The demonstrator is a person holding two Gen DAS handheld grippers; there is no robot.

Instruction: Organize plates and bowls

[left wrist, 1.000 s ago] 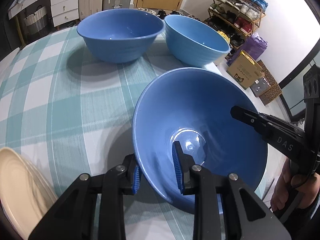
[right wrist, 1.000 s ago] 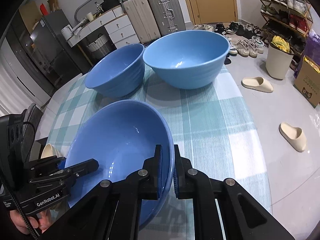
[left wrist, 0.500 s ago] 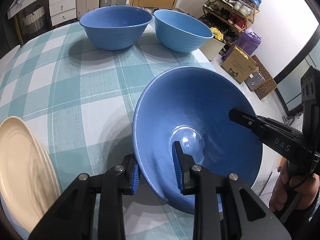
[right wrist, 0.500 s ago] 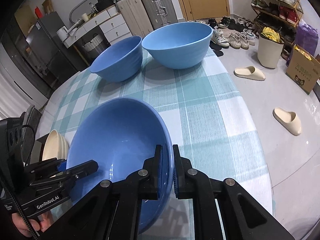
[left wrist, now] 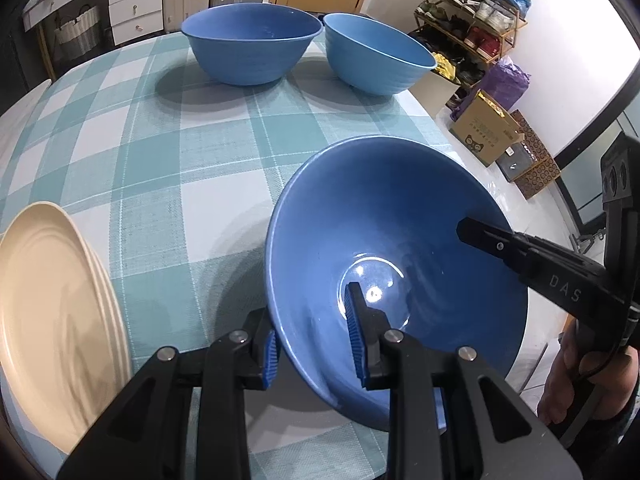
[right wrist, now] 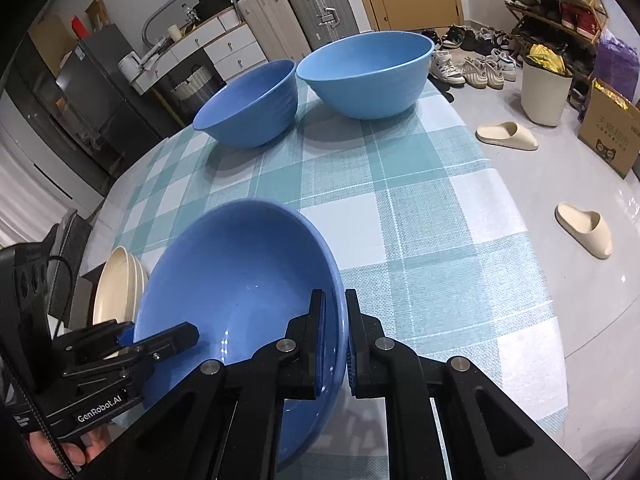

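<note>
Both hand-held grippers clamp one blue bowl (left wrist: 400,248): the left hand-held gripper (left wrist: 312,344) grips its near rim, the right hand-held gripper (right wrist: 334,344) pinches the opposite rim. The bowl hangs tilted over the counter (left wrist: 168,168), now farther back from the two far bowls (left wrist: 248,40) than a second ago. More of the cream plates (left wrist: 52,312) beside the bowl shows now.

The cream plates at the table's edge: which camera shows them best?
The left wrist view. There the cream plates fill the lower left corner, the top face wide open and stacked rims showing. In the right wrist view the plates are small and far off, partly hidden behind the held blue bowl.
</note>
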